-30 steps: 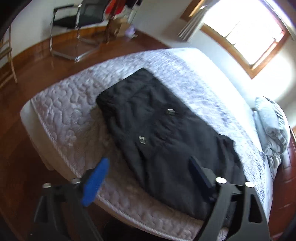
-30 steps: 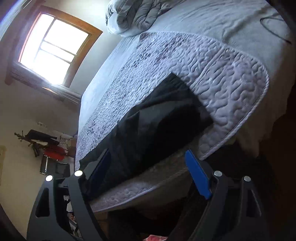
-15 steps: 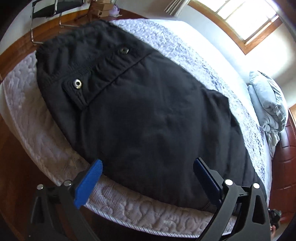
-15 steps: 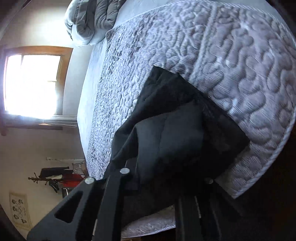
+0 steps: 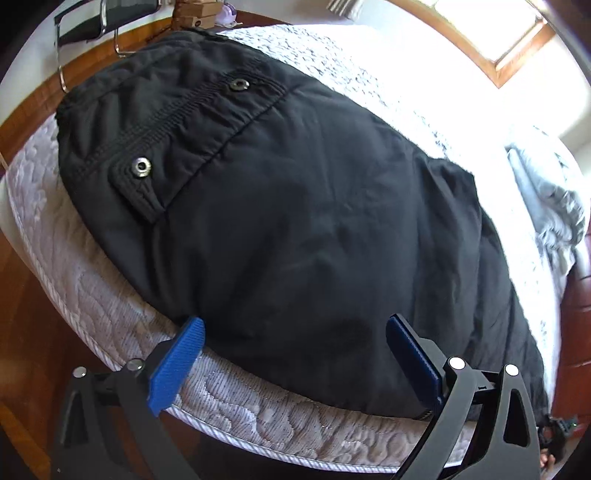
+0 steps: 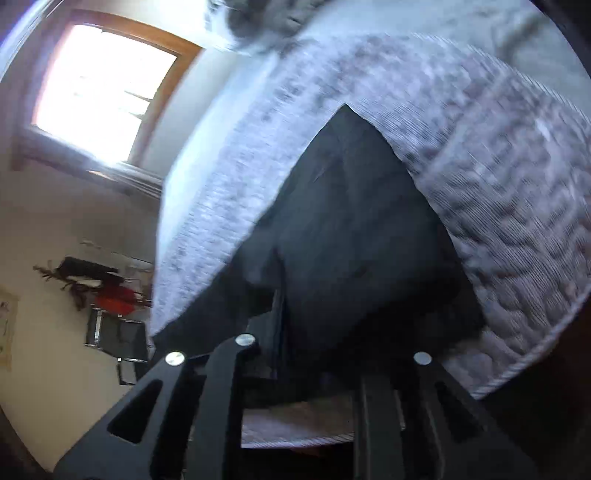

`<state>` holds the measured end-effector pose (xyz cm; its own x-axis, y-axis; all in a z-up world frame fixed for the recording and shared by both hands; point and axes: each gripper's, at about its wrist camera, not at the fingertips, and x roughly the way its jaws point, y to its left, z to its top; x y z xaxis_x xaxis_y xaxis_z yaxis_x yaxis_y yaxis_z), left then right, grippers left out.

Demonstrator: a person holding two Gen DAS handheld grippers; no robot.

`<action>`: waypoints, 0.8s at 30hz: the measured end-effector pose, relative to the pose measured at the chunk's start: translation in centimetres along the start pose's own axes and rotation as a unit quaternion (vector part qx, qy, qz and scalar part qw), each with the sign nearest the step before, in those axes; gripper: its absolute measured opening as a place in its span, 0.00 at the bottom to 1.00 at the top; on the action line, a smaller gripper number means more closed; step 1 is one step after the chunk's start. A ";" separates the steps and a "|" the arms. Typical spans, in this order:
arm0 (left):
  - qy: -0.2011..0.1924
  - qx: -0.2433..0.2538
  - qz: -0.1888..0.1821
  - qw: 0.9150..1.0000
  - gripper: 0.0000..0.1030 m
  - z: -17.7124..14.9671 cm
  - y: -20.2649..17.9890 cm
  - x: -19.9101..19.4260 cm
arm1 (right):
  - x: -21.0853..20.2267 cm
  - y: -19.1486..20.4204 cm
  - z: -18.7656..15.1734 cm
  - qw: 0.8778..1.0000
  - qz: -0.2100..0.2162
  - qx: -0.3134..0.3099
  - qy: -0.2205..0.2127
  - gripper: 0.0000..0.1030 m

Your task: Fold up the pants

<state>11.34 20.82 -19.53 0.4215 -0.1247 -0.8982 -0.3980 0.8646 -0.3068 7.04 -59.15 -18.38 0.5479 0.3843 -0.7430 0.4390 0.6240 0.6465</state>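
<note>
Black pants (image 5: 295, 206) lie flat on the quilted bed (image 5: 92, 295), waistband with two metal snaps at the far left. My left gripper (image 5: 295, 347) is open, its blue fingers (image 5: 177, 362) straddling the near edge of the pants at the bed's rim. In the right wrist view the leg end of the pants (image 6: 362, 236) fills the middle, blurred. My right gripper (image 6: 317, 354) has its jaws drawn in on the dark cloth; the pads are hidden in it.
A grey duvet (image 5: 546, 199) is bunched at the head of the bed. A window (image 6: 99, 88) is on the far wall. A black chair (image 5: 103, 22) and boxes stand on the wooden floor beyond the bed. The bed's edge runs just under both grippers.
The left gripper has closed in on the pants until its open fingers reach the near edge. The right gripper went from open to shut on the leg end and is now moving, blurring the view.
</note>
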 end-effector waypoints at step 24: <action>-0.042 -0.056 -0.012 0.998 0.96 -1.2 -0.2 -2.6 | -0.5 -6.2 -2.2 0.989 0.050 0.138 -0.018 0.73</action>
<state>9.38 20.41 -17.52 0.4965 -0.0989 -0.8624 -0.4731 0.8021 -0.3644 2.49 -61.74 -22.40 0.6219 0.4066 -0.6692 0.5555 0.3732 0.7430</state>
